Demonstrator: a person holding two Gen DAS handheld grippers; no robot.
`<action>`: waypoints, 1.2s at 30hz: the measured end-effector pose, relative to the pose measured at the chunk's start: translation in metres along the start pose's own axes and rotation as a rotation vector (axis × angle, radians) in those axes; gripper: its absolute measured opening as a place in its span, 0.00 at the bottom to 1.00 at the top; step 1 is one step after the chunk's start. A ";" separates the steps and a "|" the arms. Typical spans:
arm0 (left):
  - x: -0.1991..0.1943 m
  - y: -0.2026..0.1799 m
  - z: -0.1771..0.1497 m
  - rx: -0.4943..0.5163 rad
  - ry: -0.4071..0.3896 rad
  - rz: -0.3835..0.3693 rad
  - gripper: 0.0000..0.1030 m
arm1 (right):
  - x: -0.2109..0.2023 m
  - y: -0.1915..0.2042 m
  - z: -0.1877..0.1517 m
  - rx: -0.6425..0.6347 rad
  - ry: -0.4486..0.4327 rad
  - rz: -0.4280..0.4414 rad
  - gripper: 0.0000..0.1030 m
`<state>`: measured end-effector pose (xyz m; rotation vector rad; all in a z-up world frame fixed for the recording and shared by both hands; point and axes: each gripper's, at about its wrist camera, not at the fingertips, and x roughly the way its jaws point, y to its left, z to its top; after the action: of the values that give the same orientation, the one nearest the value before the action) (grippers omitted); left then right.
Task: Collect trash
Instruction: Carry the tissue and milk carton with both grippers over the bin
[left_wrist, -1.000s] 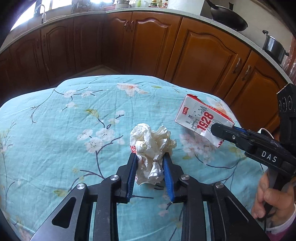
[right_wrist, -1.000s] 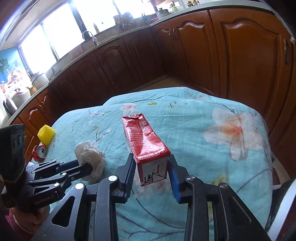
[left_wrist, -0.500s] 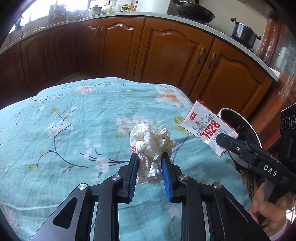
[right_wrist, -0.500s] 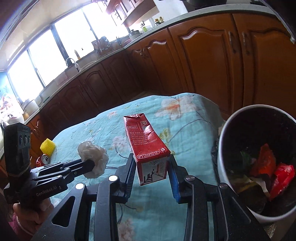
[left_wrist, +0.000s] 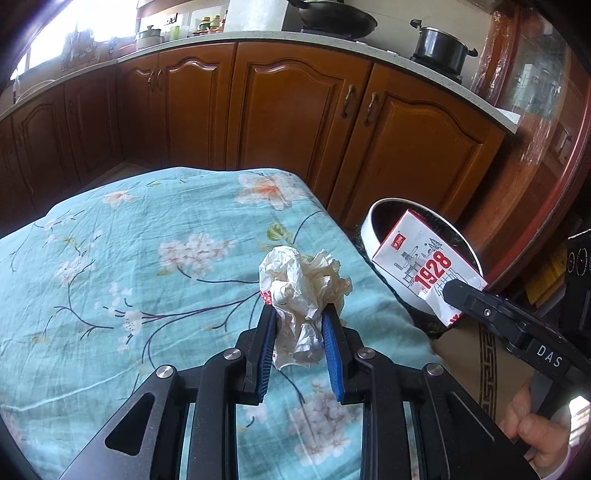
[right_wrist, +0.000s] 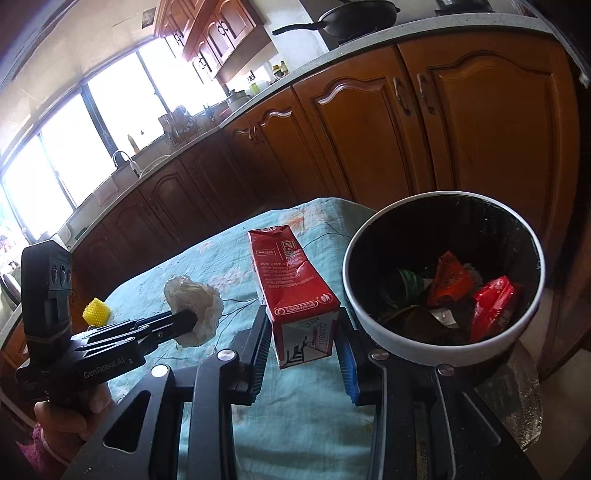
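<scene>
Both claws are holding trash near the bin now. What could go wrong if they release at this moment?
1. The milk carton in the right claw looks beside the trash bin, not clearly above its opening; released now, it may hit the rim or miss.
2. The crumpled paper in the left claw hangs over the tablecloth; it would likely drop there.

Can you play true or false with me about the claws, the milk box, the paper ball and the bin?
1. The left gripper holds a crumpled white paper ball. True.
2. The right gripper is empty. False: its jaws clamp a red-and-white milk carton.
3. The round white-rimmed trash bin has nothing inside. False: red and orange wrappers lie in it.
4. The trash bin stands beside the table with the blue floral cloth. True.
5. The milk carton already lies in the trash bin. False: it is held in the right gripper, outside the rim.
</scene>
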<state>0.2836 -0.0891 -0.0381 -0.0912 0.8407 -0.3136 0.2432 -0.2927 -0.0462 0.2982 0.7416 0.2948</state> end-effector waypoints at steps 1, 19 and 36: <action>0.000 -0.004 0.001 0.006 0.000 -0.004 0.23 | -0.003 -0.003 0.000 0.005 -0.005 -0.006 0.33; 0.021 -0.048 0.013 0.070 0.012 -0.050 0.23 | -0.041 -0.060 -0.002 0.086 -0.047 -0.095 0.33; 0.050 -0.080 0.033 0.106 0.031 -0.089 0.23 | -0.048 -0.088 0.007 0.117 -0.056 -0.145 0.33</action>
<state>0.3206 -0.1821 -0.0353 -0.0249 0.8503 -0.4433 0.2284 -0.3926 -0.0440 0.3601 0.7229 0.1059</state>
